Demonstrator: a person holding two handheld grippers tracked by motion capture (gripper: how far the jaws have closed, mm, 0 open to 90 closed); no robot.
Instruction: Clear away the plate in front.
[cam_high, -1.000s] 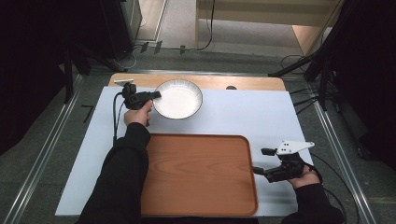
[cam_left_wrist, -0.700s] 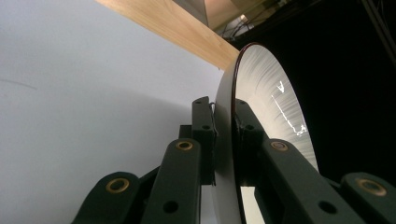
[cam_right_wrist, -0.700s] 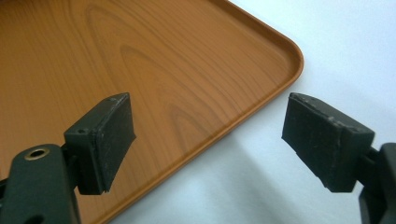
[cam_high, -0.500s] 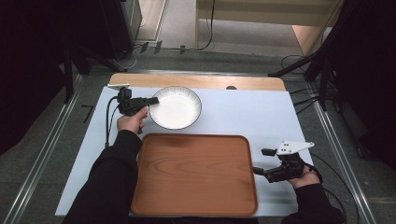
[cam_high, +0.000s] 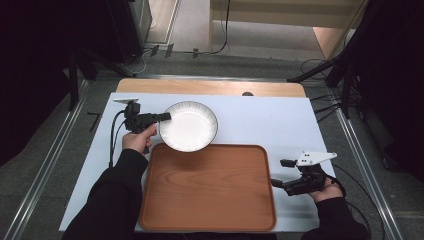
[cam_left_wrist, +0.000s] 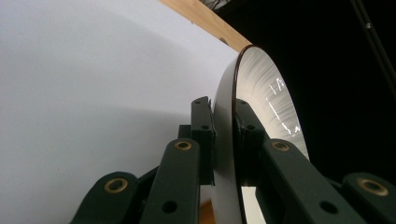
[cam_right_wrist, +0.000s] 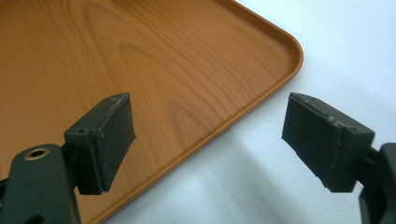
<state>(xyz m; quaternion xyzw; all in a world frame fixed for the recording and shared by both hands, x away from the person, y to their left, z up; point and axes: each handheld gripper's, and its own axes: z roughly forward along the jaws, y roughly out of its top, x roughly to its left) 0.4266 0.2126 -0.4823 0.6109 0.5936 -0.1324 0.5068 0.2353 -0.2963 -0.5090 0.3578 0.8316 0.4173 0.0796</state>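
High view shows the left tool (cam_high: 162, 117) clamped on the left rim of a white bowl (cam_high: 188, 126), which sits over the far left edge of the wooden tray (cam_high: 210, 192), partly above the white counter (cam_high: 265, 120). Left gripper view shows the two jaws pressing the thin rim from both sides. The right tool (cam_high: 279, 173) rests at the near right corner of the counter, just beside the tray's right edge, jaws wide apart. Far right part of the counter is free. No writing can be read.
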